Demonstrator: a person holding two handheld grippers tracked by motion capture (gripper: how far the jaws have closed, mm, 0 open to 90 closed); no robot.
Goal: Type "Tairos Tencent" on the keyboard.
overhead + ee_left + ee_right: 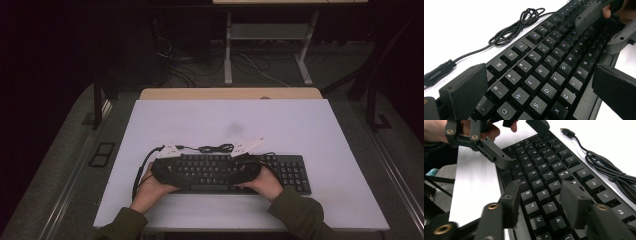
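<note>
A black keyboard (287, 171) lies on the white table near its front edge, with its black cable (216, 148) coiled just behind it. Both hands hold grippers low over the keys. My left gripper (540, 93) is open wide over the keyboard's left end, one jaw by the number row and the other past the front edge near the X and C keys. My right gripper (542, 203) is open above the H, J and N keys, with nothing between its jaws. Each gripper faces the other across the keys: the right gripper (602, 31) and the left gripper (520, 143).
The cable's USB plug (567, 131) lies loose on the white table (225, 120) behind the keyboard. A wooden strip (230, 93) borders the table's far edge. Beyond it stand desk legs (228, 50) and floor cables in the dark.
</note>
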